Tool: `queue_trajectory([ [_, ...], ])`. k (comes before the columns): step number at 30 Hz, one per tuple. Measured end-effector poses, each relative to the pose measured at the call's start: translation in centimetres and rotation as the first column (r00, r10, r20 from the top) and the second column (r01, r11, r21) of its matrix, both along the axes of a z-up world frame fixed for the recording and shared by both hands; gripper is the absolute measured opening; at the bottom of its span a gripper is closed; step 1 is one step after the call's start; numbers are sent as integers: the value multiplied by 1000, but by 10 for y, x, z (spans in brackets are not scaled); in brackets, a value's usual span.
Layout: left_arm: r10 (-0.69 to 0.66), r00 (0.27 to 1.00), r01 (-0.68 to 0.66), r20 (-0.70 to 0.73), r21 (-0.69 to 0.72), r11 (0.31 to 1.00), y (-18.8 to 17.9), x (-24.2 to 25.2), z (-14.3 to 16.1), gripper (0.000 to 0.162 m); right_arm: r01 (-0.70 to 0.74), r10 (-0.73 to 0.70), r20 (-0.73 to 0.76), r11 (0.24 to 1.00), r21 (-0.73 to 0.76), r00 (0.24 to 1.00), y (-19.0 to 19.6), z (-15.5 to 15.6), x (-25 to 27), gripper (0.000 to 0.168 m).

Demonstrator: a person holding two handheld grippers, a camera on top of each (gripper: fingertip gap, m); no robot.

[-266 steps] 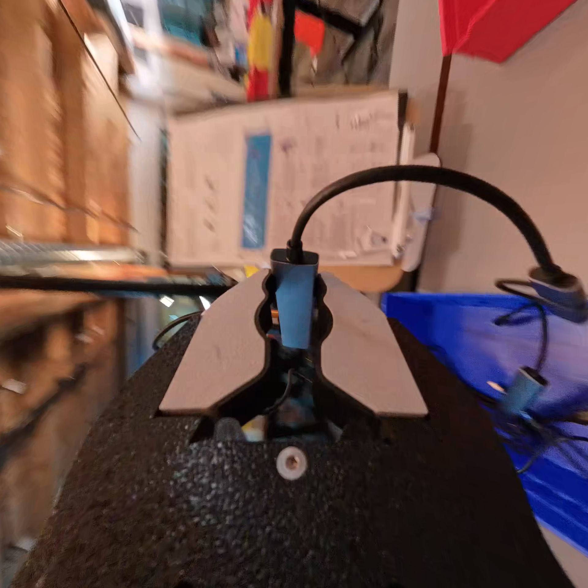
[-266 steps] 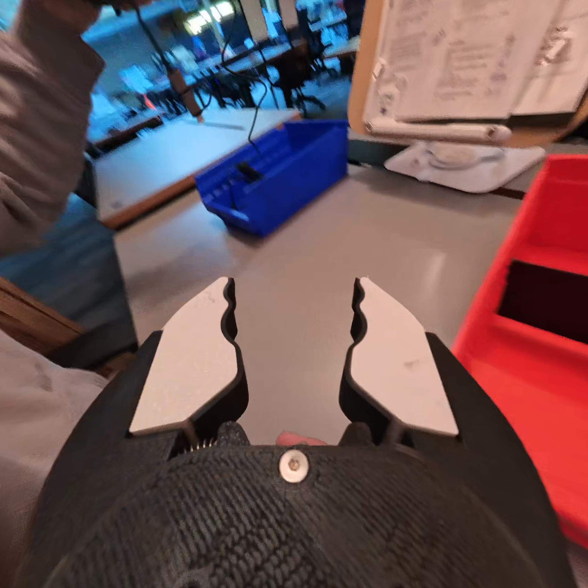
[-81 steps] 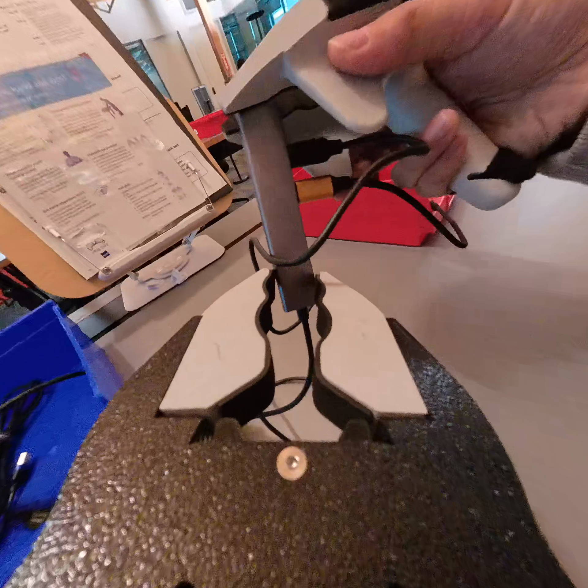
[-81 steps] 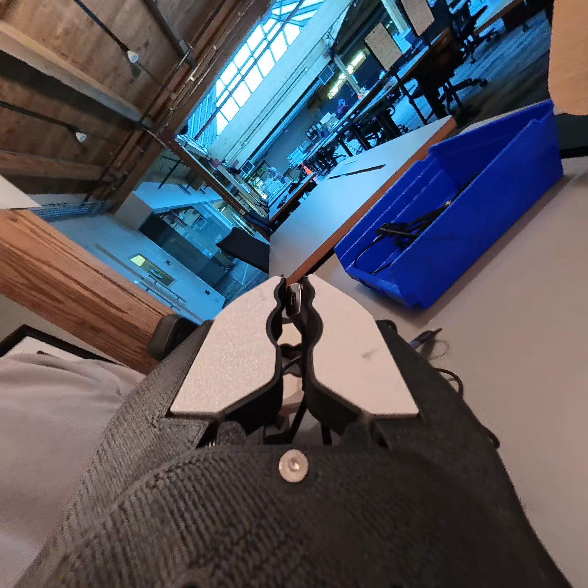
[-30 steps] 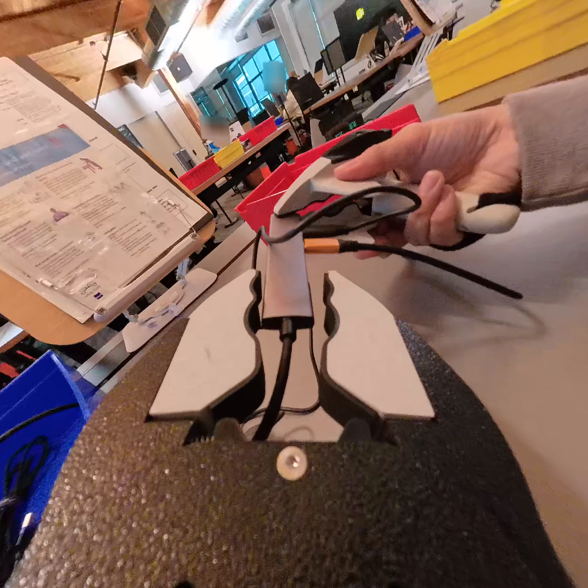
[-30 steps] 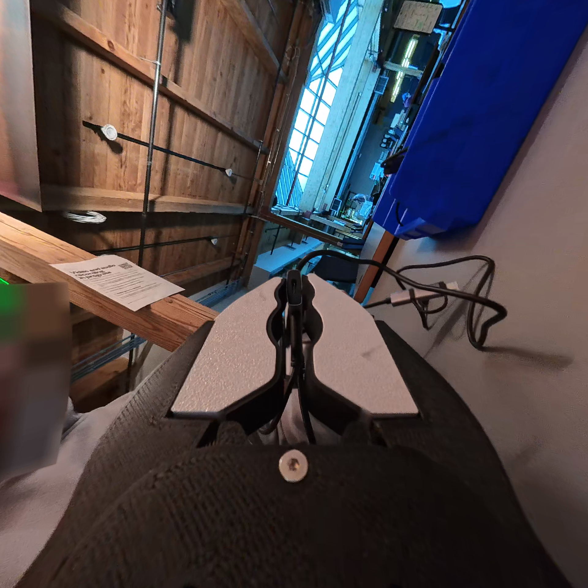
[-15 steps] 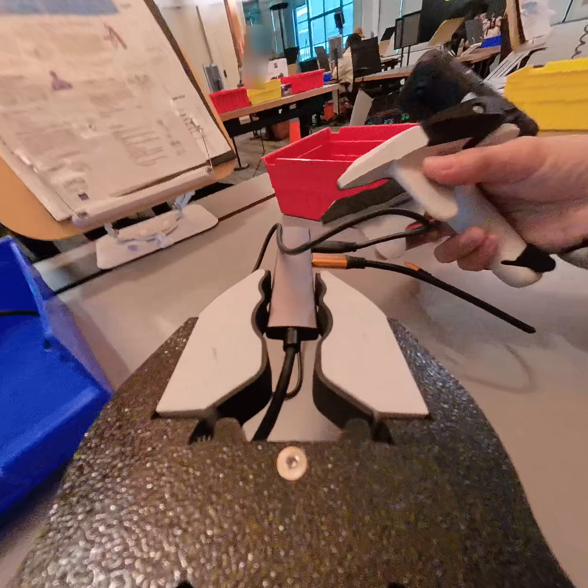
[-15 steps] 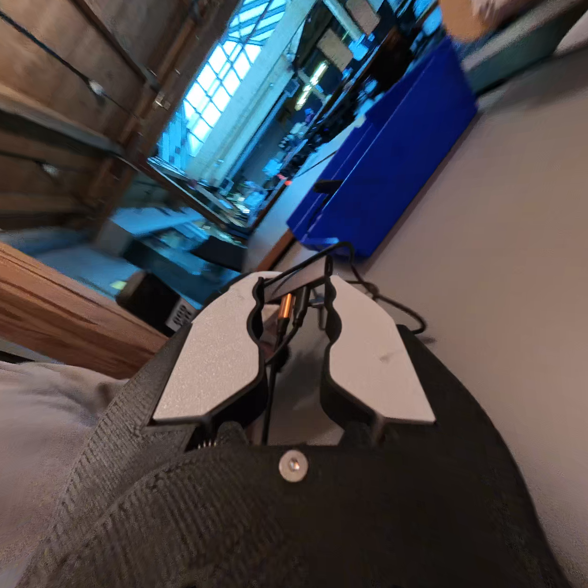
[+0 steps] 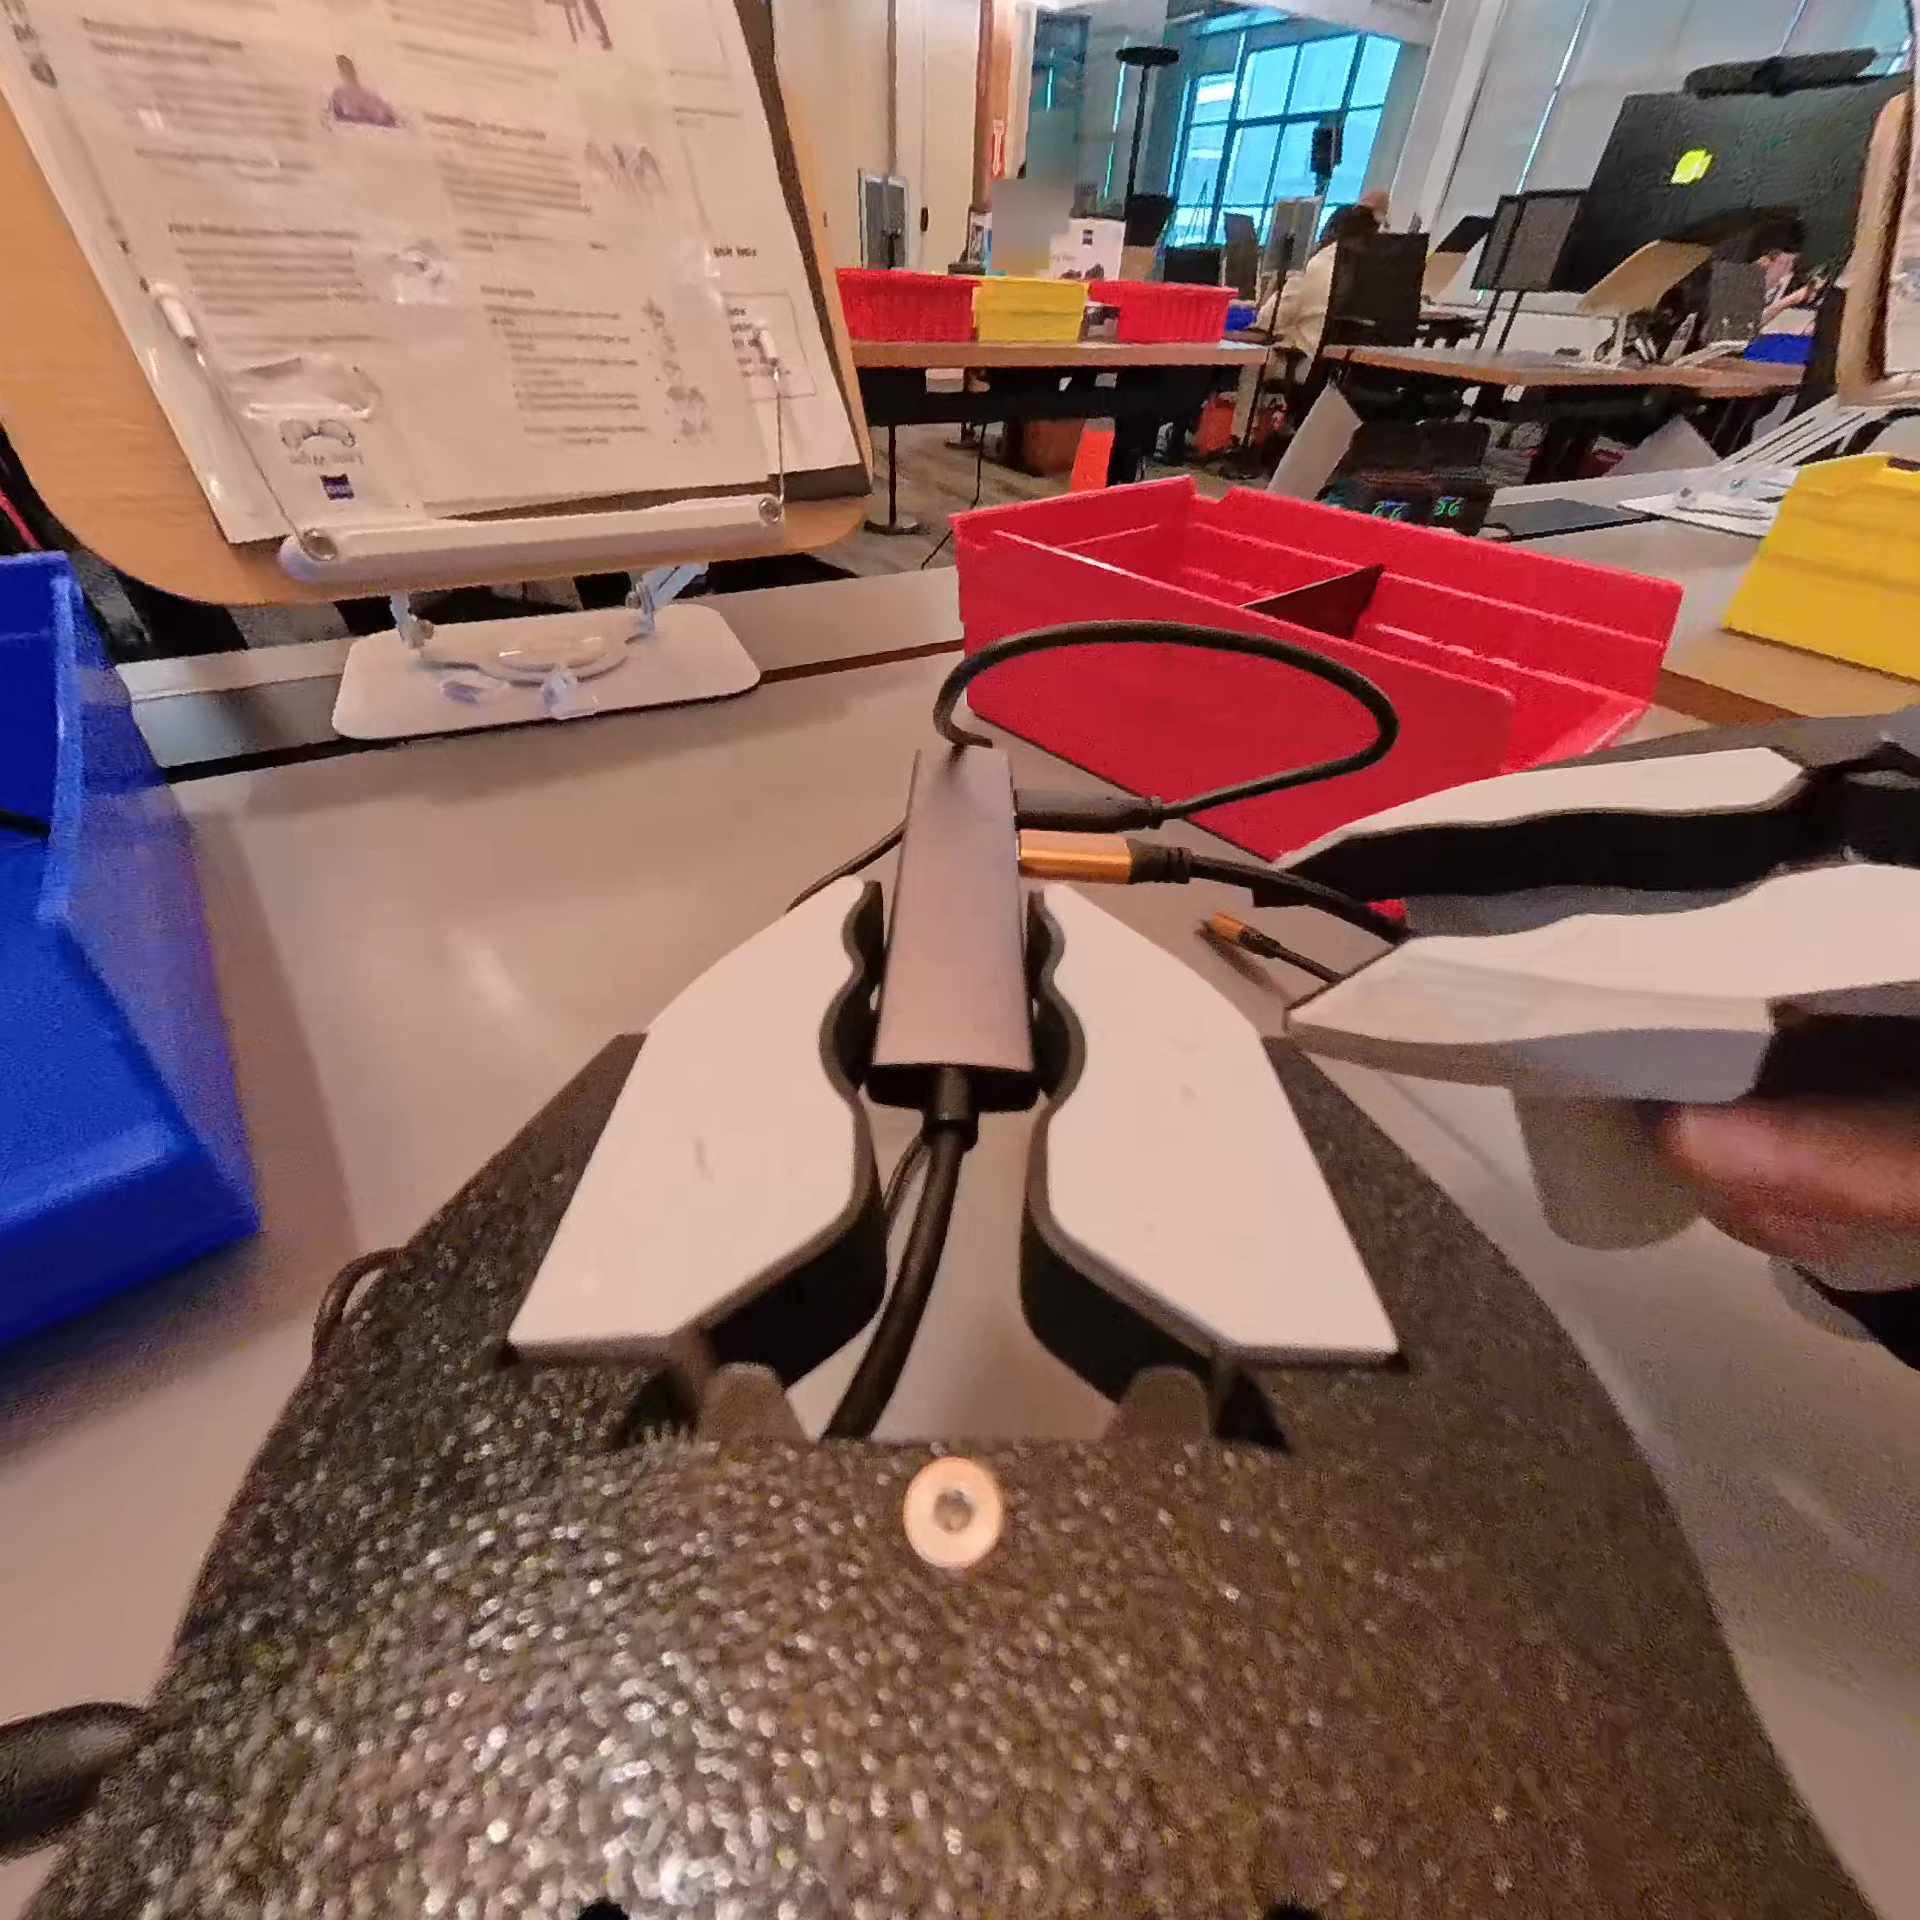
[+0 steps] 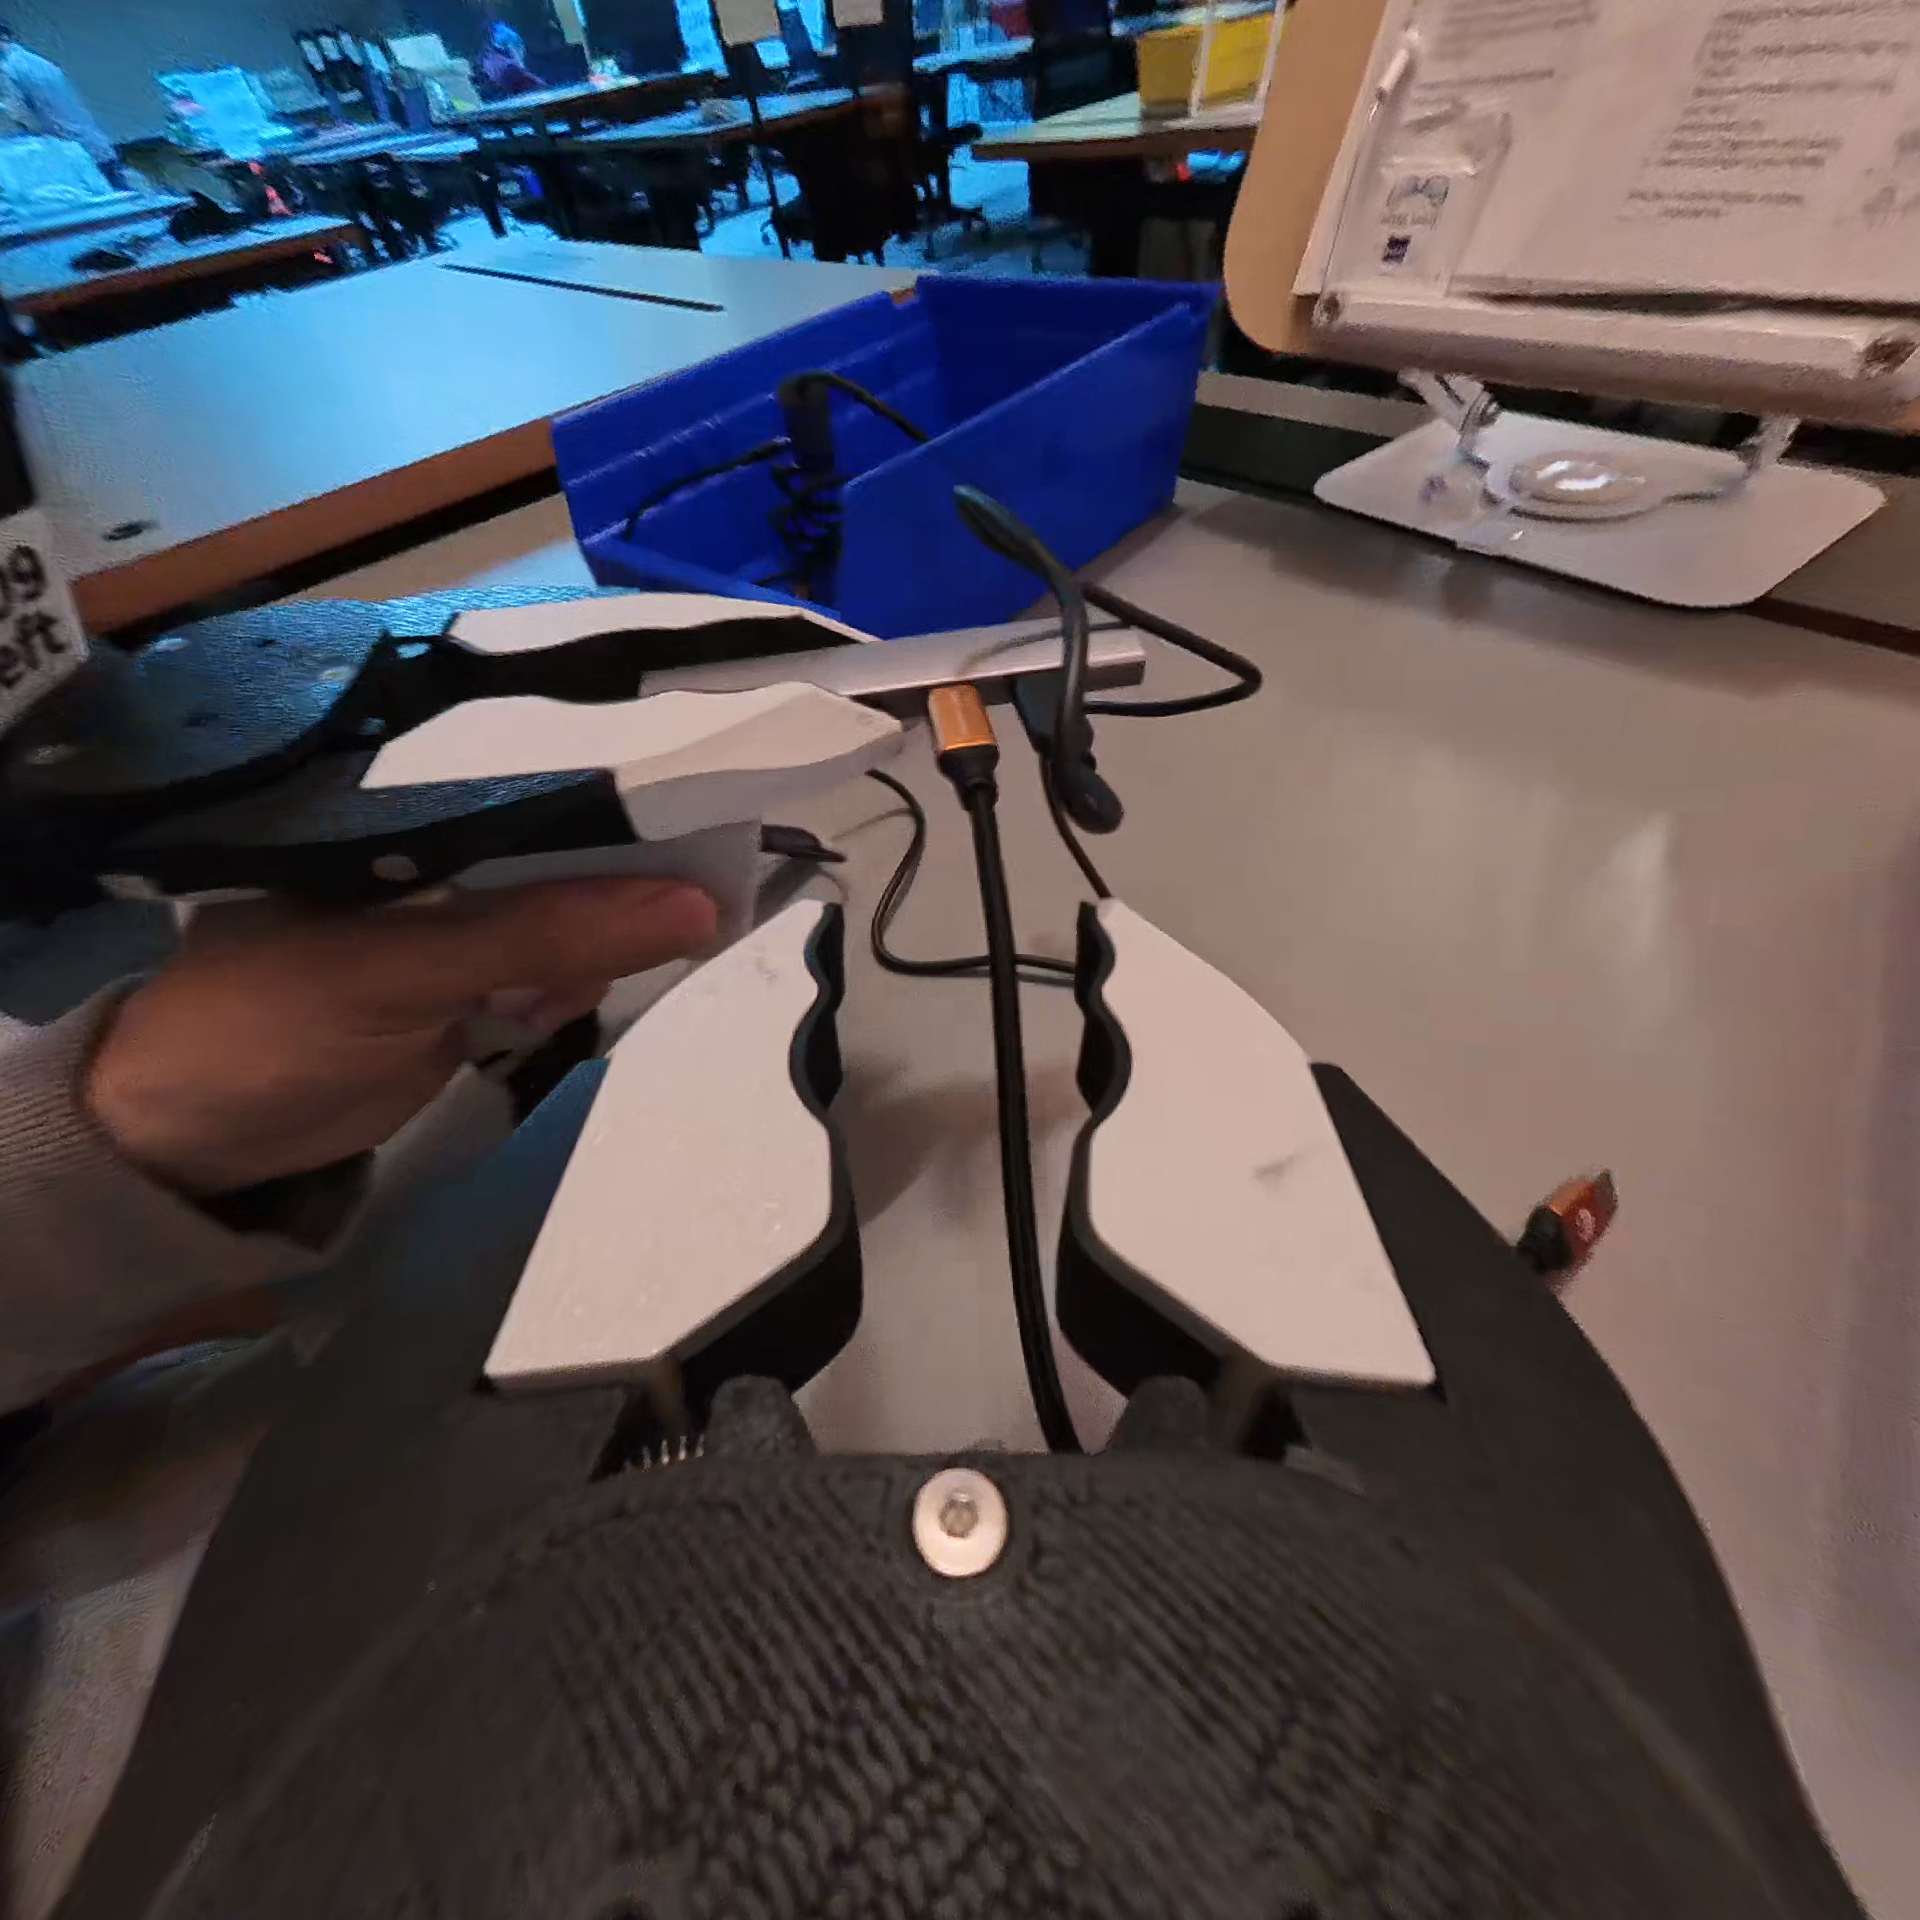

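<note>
I have the left gripper point(image 9: 954, 935) clamped on the near end of the slim dark-grey metal hub point(image 9: 956, 914), level just above the grey worktop point(image 9: 468, 935), which I judge steadies it and keeps its side ports facing my other hand. A copper-collared plug point(image 9: 1070, 860) on a black cable point(image 10: 1003, 1039) sits in one of those ports, a second dark plug beside it. The right gripper point(image 10: 951, 935) is partly open and grips nothing; the black cable runs loose between its fingers, whether touching them I cannot tell. I read that gap as left so the cable can slide. The blue plastic bin point(image 10: 935, 436) stands toward the worktop's far left edge, the red plastic bin point(image 9: 1299, 644) toward its far right. A small orange-ended connector point(image 10: 1574, 1226) lies on the worktop just beside my right gripper.
</note>
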State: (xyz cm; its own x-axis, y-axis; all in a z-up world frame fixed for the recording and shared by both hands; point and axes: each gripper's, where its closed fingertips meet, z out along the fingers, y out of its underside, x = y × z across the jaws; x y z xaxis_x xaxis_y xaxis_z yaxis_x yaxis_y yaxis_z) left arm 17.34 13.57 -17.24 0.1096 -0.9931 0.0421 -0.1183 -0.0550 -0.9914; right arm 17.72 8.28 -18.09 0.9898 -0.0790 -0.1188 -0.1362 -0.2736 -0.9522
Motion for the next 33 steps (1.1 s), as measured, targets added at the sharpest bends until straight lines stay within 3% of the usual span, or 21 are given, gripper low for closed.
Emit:
queue_trajectory([
  [4, -42, 999, 42, 18, 25, 999, -17, -11, -1, 26, 0, -4, 24, 987, 158, 1000, -5, 19, -12, 29],
  [8, -34, 998, 33, 61, 4, 999, -24, -19, 5, 26, 59, -56, -24, 982, 182, 998, -4, 15, -19, 26],
  [14, -83, 986, 84, 142, -3, 996, -41, -29, 12, 26, 130, -156, 111, 969, 211, 982, -7, 22, -27, 18],
  [24, -130, 977, 142, 171, -61, 988, -38, -24, 8, 26, 78, -68, -45, 953, 292, 997, -3, 29, -22, 11],
  [33, -107, 990, 110, 91, -26, 994, -27, -20, -12, 26, 166, -149, -80, 945, 283, 986, 8, 7, -16, 12],
])
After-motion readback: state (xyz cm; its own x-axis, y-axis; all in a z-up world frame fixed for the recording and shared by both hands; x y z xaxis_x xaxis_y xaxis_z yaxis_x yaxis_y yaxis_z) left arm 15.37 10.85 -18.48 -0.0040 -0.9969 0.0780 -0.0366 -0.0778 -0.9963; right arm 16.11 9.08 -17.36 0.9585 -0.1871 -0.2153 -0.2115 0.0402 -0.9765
